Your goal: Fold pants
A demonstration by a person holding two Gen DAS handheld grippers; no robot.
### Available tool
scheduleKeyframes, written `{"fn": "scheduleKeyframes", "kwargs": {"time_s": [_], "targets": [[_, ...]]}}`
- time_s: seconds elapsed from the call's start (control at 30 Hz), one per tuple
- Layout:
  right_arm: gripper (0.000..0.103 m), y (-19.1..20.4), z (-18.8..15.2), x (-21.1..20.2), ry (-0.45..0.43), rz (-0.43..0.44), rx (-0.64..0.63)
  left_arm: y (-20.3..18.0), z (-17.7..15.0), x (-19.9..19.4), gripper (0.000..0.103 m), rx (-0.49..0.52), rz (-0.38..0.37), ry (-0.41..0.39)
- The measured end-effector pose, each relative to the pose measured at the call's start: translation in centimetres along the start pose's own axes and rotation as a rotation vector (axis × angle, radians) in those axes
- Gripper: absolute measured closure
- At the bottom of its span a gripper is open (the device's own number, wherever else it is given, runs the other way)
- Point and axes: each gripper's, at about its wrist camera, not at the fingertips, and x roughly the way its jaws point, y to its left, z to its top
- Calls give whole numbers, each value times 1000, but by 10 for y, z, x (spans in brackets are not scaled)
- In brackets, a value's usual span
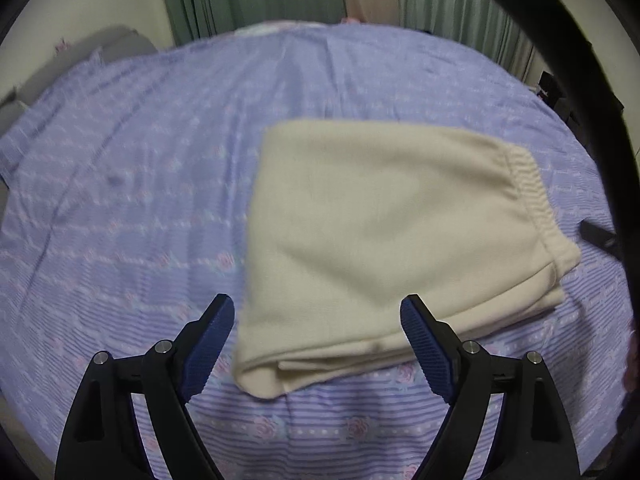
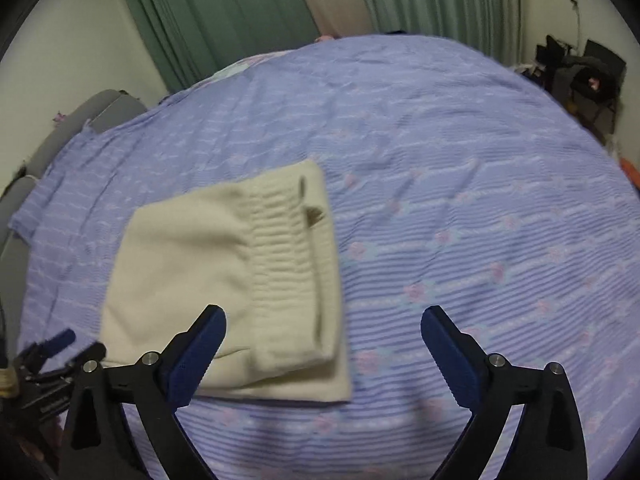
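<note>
Cream pants (image 1: 380, 220) lie folded into a thick rectangle on the lilac flowered bedsheet (image 1: 120, 200). Their ribbed waistband (image 1: 528, 188) is at the right end. My left gripper (image 1: 317, 308) hovers over the near left corner of the fold, jaws wide open, with nothing pressed between the blue pads. In the right wrist view the same pants (image 2: 192, 264) lie left of centre with the waistband (image 2: 284, 240) on top. My right gripper (image 2: 324, 316) stands open above their near right edge and the sheet (image 2: 480, 200), holding nothing. The left gripper (image 2: 52, 352) shows at the lower left.
Green curtains (image 2: 224, 8) hang behind the bed. A grey padded headboard (image 2: 100, 108) runs along the left side. Dark clutter (image 2: 580, 76) sits in the far right corner. A black curved band (image 1: 580, 80) crosses the right of the left wrist view.
</note>
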Motion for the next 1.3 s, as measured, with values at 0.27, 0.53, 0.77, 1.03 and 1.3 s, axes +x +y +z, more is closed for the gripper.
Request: {"fn": "scheduleKeyframes", "kwargs": {"time_s": [0.27,0.53,0.77,1.03,1.3], "targets": [[4,-28,-15,55,109,154,227,4,12,13,17,4,7,-7],[10,-35,-34,78,178,267,351,21,14,33,17,-80,-35,31],[56,-8,-26,62,175,184,268,56,29,47,16,-186,-163,21],[58,33,-13,53,166,-9,67,84,51,111,18,-297,-391,158],[58,31,-13,51,164,-33,42,72,60,148,17,-284,-462,229]]}}
